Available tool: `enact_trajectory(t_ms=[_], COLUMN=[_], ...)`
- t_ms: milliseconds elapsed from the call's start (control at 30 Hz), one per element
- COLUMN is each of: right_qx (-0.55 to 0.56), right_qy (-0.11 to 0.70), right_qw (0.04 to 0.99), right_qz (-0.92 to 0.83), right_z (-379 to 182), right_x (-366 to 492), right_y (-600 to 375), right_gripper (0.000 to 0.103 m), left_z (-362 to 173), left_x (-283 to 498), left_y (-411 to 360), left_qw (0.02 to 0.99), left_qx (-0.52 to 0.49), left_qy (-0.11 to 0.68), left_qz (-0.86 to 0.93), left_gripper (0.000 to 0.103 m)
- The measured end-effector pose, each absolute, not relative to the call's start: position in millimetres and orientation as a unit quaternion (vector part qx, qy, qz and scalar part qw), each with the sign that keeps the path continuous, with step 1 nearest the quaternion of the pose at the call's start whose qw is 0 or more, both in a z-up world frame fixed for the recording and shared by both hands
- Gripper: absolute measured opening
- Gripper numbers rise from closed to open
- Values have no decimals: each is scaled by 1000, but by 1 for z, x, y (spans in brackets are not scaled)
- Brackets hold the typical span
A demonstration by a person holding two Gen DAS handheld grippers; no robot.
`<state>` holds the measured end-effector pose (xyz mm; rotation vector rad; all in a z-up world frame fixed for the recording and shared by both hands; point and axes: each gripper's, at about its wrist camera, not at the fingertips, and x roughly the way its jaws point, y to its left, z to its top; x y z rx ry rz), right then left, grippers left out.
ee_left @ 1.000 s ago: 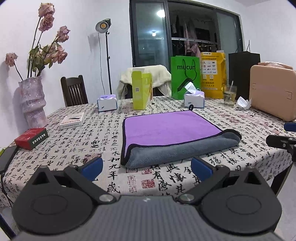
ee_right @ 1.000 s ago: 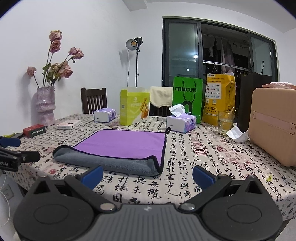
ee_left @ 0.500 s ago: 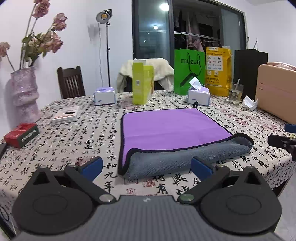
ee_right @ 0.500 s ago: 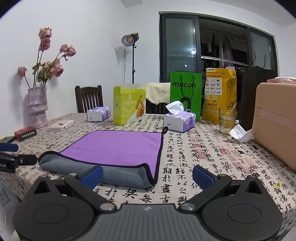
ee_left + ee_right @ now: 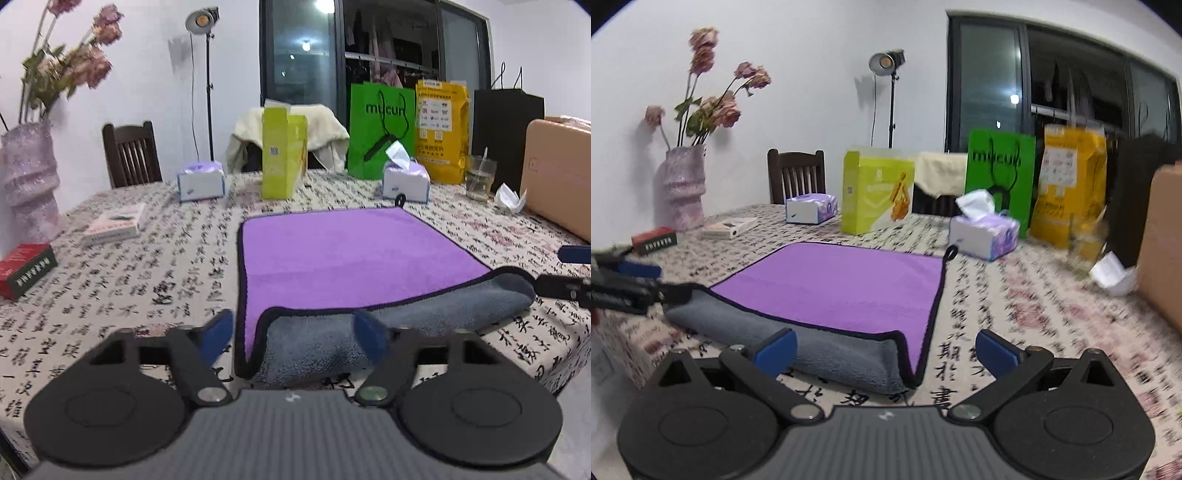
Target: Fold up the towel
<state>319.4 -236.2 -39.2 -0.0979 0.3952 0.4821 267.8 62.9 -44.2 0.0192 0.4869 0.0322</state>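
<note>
Towel (image 5: 354,254) is lying folded once already, near edge rolled over; left gripper (image 5: 299,332) and right gripper (image 5: 884,349) are both hanging apart at its corners, gripping nothing.

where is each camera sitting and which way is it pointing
Left wrist: sits on the left tool, low at the table's near edge, facing the towel and the window; its own open blue fingers straddle the towel's left front corner, and the right tool enters at far right.
Right wrist: sits on the right tool, open around the towel's right front corner, facing the vase; the left tool shows at far left.
Shared: towel, green bag, tissue boxes.
</note>
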Motion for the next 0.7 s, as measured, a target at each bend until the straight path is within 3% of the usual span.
enact_trajectory(t_ms=[100, 133, 200, 267, 433, 633, 667, 700], right_qx=[-35, -31, -24, -25, -27, -21, -23, -25], right_qy=[208, 212, 218, 226, 247, 267, 268, 268], right_qw=[948, 946, 942, 939, 930, 925, 924, 923], right_qz=[239, 242, 253, 260, 271, 269, 272, 276], right_z=[-41, -42, -43, -46, -57, -66, -66, -66], right_x=[333, 337, 346, 354, 367, 378, 378, 378], right_y=[-238, -238, -237, -234, -228, -230, -230, -230], right_gripper=[90, 81, 68, 51, 25, 13, 9, 5], left_z=[-49, -50, -52, -54, -57, -58, -58, -57], left_x=[276, 278, 283, 287, 292, 295, 295, 295], left_y=[67, 69, 72, 74, 73, 74, 74, 74], left_qw=[967, 967, 964, 960, 958, 957, 958, 958], left_qx=[2, 0, -5, -9, -6, -10, -13, -17], left_qy=[253, 256, 267, 278, 284, 288, 286, 285], left_qz=[21, 19, 17, 15, 25, 26, 26, 22], left_gripper=[58, 54, 35, 28, 26, 26, 10, 5])
